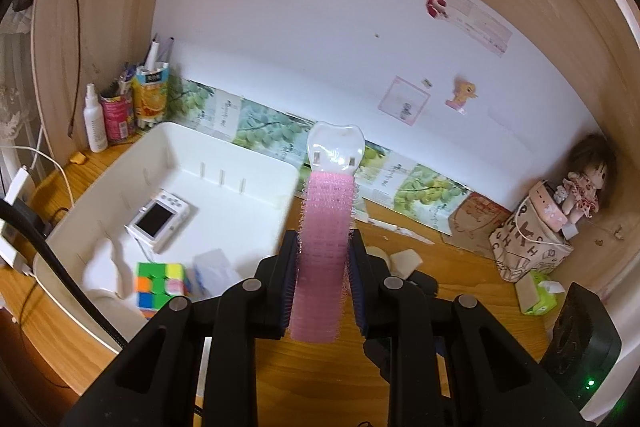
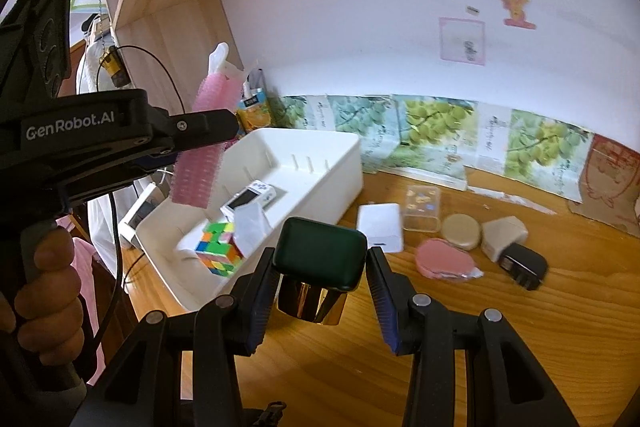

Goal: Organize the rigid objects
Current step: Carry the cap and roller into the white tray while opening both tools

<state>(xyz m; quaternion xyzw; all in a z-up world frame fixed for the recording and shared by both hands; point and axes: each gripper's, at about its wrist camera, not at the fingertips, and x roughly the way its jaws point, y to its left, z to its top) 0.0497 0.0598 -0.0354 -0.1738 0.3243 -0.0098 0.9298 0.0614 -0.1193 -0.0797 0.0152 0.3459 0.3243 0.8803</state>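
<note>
My left gripper [image 1: 322,247] is shut on a pink hair roller clip [image 1: 325,223] with a clear white tip, held upright above the desk beside the white bin [image 1: 256,163]. The right wrist view shows the same roller [image 2: 204,147] in the left gripper [image 2: 208,125], over the bin's left end [image 2: 312,143]. My right gripper [image 2: 320,263] is shut on a dark green case with a gold base [image 2: 320,259], lifted off the desk next to the bin. Inside the bin lie a white camera [image 1: 158,217], a colour cube [image 1: 160,285] and a clear packet [image 1: 212,269].
On the wooden desk to the right lie a white power bank [image 2: 380,227], a clear box [image 2: 422,213], a beige round tin [image 2: 462,231], a pink disc [image 2: 444,259] and a black charger [image 2: 522,265]. Bottles and cartons [image 1: 120,107] stand behind the bin; a doll [image 1: 584,179] sits at far right.
</note>
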